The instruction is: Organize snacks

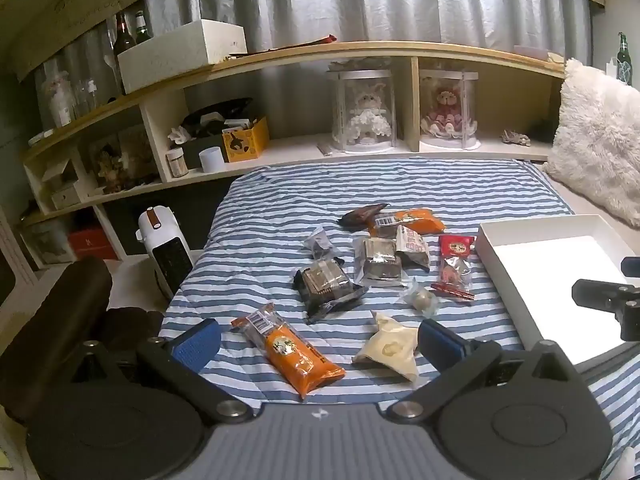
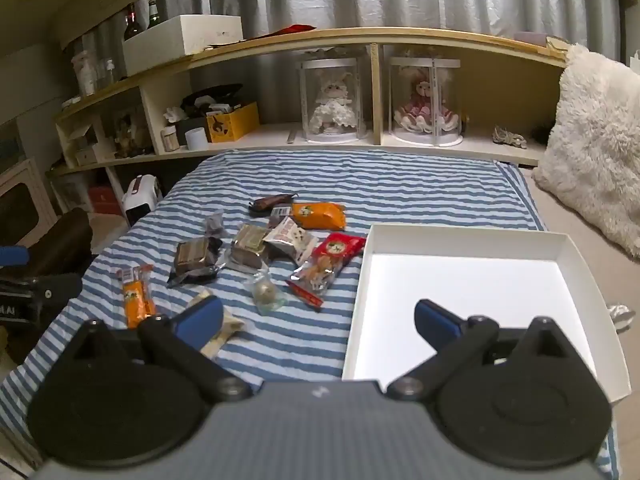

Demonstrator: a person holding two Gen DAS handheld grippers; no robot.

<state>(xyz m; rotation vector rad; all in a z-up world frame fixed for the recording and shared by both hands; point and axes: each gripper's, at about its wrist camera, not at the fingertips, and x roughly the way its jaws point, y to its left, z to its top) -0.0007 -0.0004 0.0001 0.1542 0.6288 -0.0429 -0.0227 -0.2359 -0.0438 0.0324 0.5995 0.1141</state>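
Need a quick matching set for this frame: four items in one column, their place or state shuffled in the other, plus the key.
Items
1. white box
2. near orange packet
3. cream pouch
4. red-topped packet

Descriptions
A. on the striped cover, close beside the box's left wall
B. empty, at the cover's right edge
C. lies between the open left gripper's fingertips
D. beside the left gripper's right finger

Pairs: 1-B, 2-C, 3-D, 4-A
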